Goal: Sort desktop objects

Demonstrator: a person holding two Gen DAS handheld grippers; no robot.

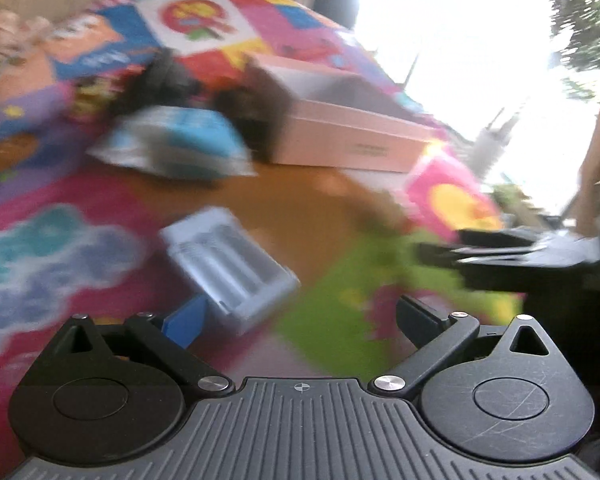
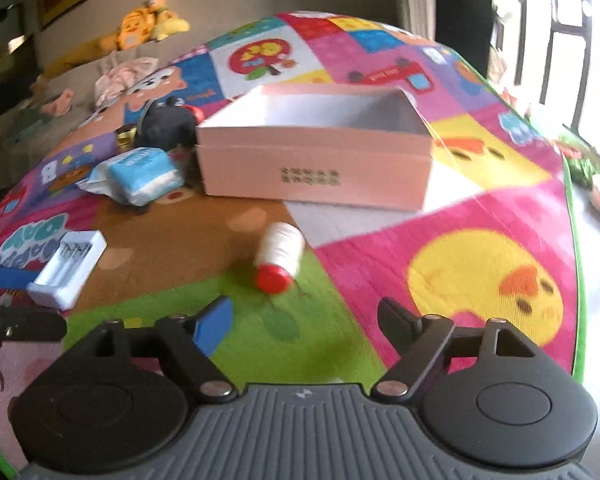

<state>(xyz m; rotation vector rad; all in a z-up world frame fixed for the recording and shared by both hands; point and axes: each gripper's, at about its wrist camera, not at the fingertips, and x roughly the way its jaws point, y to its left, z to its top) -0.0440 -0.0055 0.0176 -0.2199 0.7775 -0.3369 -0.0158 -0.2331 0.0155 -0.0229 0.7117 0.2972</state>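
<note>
A white battery charger (image 1: pixel 228 264) lies on the colourful play mat, just ahead of the blue left pad of my left gripper (image 1: pixel 300 318), whose jaws stand wide open and grip nothing. This view is blurred. In the right wrist view a white bottle with a red cap (image 2: pixel 280 256) lies on its side on the mat, a short way in front of my right gripper (image 2: pixel 306 322), which is open and empty. The charger (image 2: pixel 66 268) shows at the left there. An open pink box (image 2: pixel 316 172) stands behind the bottle, seemingly empty.
A blue and white tissue pack (image 2: pixel 140 176) and a dark plush toy (image 2: pixel 168 124) lie left of the box. A sofa with yellow plush toys (image 2: pixel 148 24) runs along the back. The mat's green edge (image 2: pixel 576 280) borders bare floor at the right.
</note>
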